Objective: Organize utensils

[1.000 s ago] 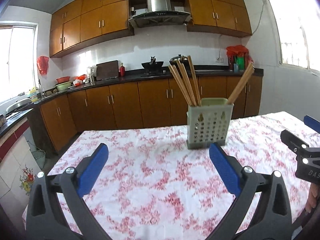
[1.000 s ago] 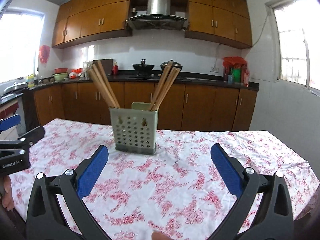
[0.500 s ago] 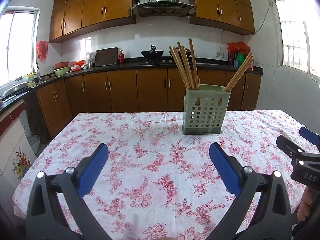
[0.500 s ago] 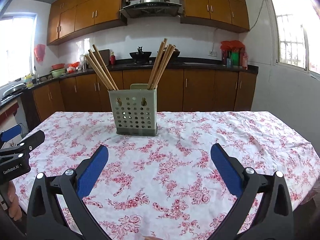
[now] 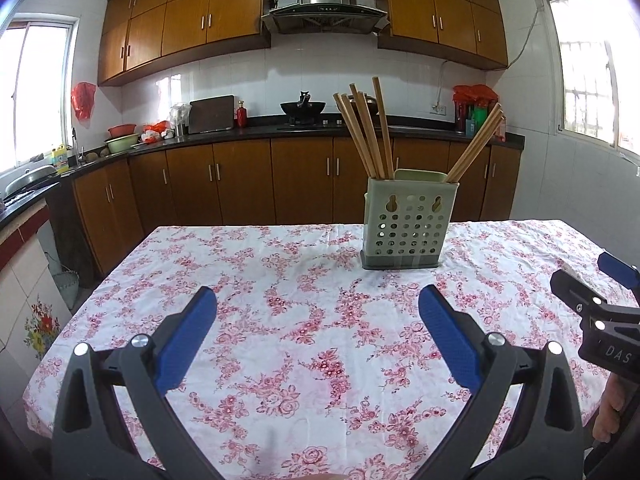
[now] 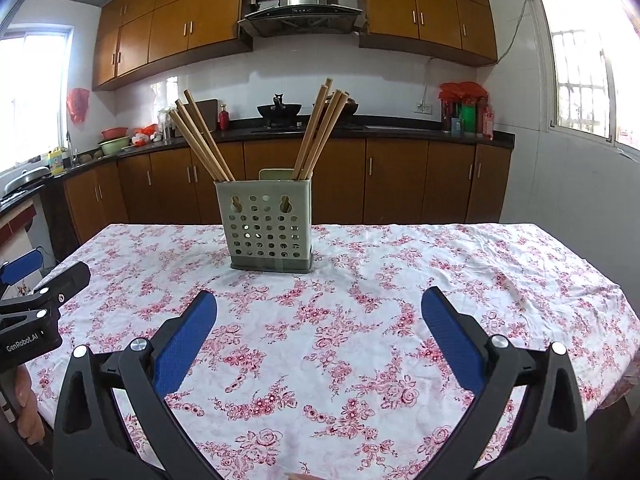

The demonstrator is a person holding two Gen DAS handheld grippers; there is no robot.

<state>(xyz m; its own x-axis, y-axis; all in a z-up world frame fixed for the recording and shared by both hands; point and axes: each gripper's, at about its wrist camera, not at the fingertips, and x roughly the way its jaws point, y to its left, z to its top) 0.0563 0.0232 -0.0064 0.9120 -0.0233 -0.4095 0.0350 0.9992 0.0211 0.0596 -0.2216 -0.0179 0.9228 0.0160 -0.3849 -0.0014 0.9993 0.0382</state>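
A pale green perforated utensil holder (image 5: 409,224) stands upright on the floral tablecloth (image 5: 304,320), toward the far side. Several wooden chopsticks (image 5: 366,132) lean in its left compartment and a few more chopsticks (image 5: 474,146) in its right one. In the right wrist view the holder (image 6: 269,226) shows left of centre with chopstick bundles (image 6: 200,140) leaning both ways. My left gripper (image 5: 318,332) is open and empty, well short of the holder. My right gripper (image 6: 319,334) is open and empty, also short of it.
The right gripper's body (image 5: 600,320) shows at the right edge of the left wrist view; the left gripper's body (image 6: 36,312) at the left edge of the right wrist view. Wooden kitchen cabinets (image 5: 248,184) and a counter run behind the table. The table's left edge (image 5: 92,292) drops to the floor.
Both grippers have pulled back and levelled, so the holder looks smaller and farther. Both stay open and empty. The holder and chopsticks have not moved.
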